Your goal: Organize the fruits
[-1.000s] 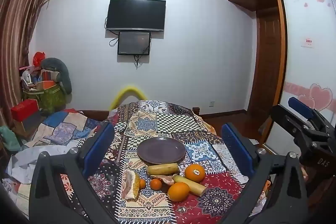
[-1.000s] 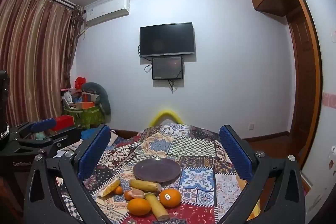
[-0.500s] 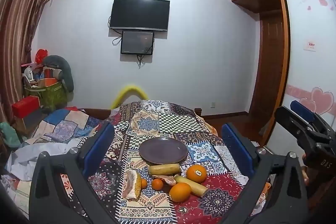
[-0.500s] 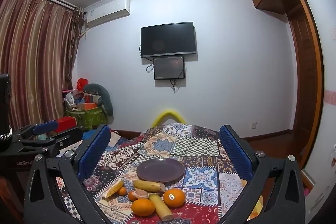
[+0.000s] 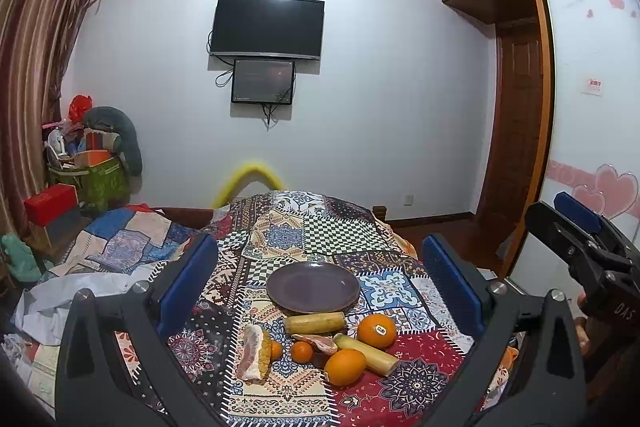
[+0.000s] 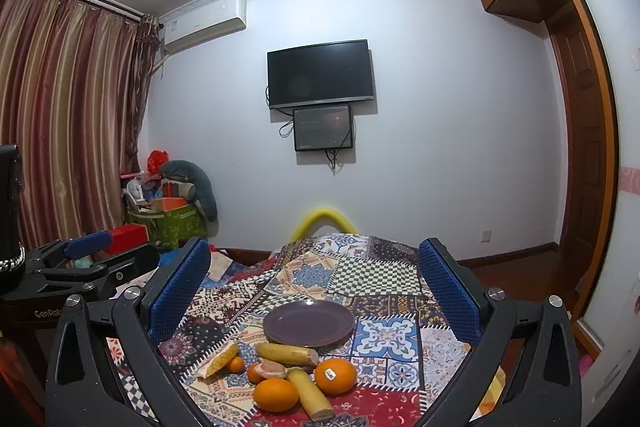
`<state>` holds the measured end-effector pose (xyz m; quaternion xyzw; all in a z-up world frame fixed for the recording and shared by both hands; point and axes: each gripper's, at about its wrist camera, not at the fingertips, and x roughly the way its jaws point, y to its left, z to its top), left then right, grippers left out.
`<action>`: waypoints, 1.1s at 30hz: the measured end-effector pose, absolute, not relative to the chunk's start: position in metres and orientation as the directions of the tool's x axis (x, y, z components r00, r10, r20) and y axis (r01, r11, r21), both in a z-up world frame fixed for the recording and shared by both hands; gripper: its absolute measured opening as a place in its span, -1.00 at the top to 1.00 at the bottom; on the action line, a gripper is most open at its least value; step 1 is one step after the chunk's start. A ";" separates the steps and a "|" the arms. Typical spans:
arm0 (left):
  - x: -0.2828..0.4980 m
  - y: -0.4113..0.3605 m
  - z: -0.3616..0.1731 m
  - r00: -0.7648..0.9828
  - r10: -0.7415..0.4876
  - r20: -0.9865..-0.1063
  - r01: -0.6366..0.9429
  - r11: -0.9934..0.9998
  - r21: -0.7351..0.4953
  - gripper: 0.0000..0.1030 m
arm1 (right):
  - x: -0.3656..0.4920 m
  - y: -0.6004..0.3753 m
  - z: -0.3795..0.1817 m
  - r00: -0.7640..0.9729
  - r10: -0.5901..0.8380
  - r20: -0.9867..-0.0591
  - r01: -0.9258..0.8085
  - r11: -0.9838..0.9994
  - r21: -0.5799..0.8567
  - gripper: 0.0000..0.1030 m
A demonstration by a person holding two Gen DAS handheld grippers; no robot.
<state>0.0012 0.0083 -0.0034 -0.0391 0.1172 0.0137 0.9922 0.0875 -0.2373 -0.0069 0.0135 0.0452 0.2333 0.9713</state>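
An empty dark purple plate (image 5: 313, 287) (image 6: 309, 322) rests on a patchwork-covered table (image 5: 320, 223). In front of it lie a stickered orange (image 5: 376, 330) (image 6: 335, 375), a plain orange (image 5: 345, 367) (image 6: 276, 394), two small tangerines (image 5: 301, 351), two yellowish stalk pieces (image 5: 315, 323) (image 6: 310, 393) and pomelo wedges (image 5: 253, 351) (image 6: 219, 360). My left gripper (image 5: 320, 287) hangs open above the table, nothing between its fingers. My right gripper (image 6: 314, 297) is open too, high over the fruit. Each gripper shows at the edge of the other's view.
A bed with patchwork bedding (image 5: 120, 239) lies left of the table. Boxes and a green bag (image 5: 96, 179) are piled in the far left corner. A wooden door (image 5: 516, 131) and wardrobe stand right. A TV (image 5: 267, 27) hangs on the far wall.
Both views have drifted slightly: the fruit sits a little higher and more centred in the frames. Both grippers stay open, and nothing on the table has moved.
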 end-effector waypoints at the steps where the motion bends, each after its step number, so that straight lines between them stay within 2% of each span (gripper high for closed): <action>1: 0.001 0.008 -0.003 0.972 0.019 -0.234 -0.037 0.997 -0.075 -1.00 | 0.088 -0.237 -0.007 0.887 0.455 -0.082 -0.452 0.891 0.048 -1.00; 33: 0.006 0.009 -0.005 0.970 0.015 -0.244 -0.036 0.996 -0.082 -1.00 | 0.087 -0.237 -0.007 0.883 0.463 -0.082 -0.460 0.886 0.056 -1.00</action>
